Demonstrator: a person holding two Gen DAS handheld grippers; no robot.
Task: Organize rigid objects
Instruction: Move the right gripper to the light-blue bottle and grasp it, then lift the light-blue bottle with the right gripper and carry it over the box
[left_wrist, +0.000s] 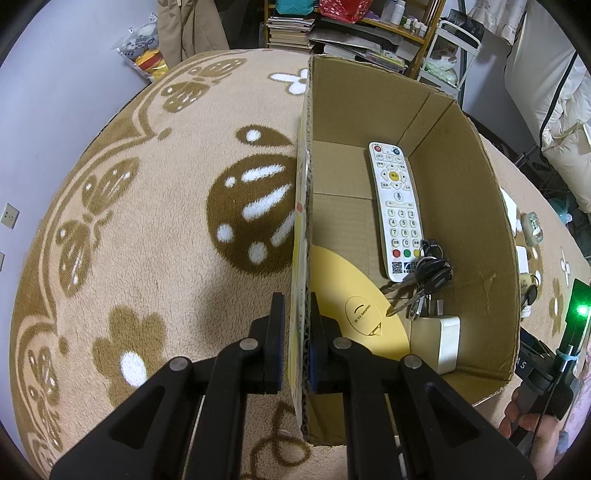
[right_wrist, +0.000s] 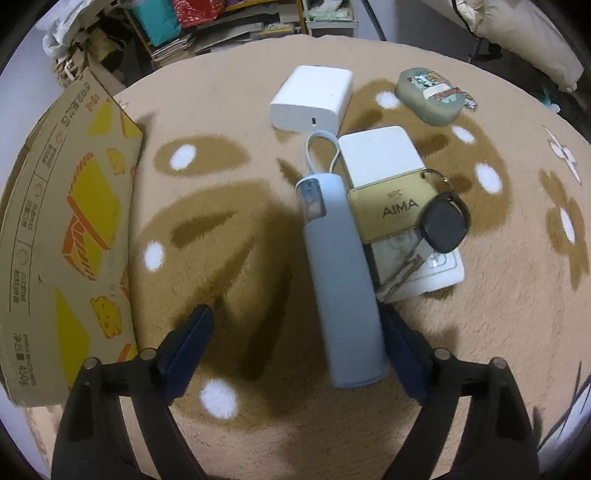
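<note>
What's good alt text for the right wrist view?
The open right hand-held gripper straddles a pale blue cylindrical case lying on a beige patterned blanket. Beyond it are a white charger, a gold AIMA tag with a black key, and a cardboard box at left.

Dim warm indoor light, soft shadows on rug, heavy fisheye warp, edges vignetted

White charger half hidden behind yellow disc.
</note>
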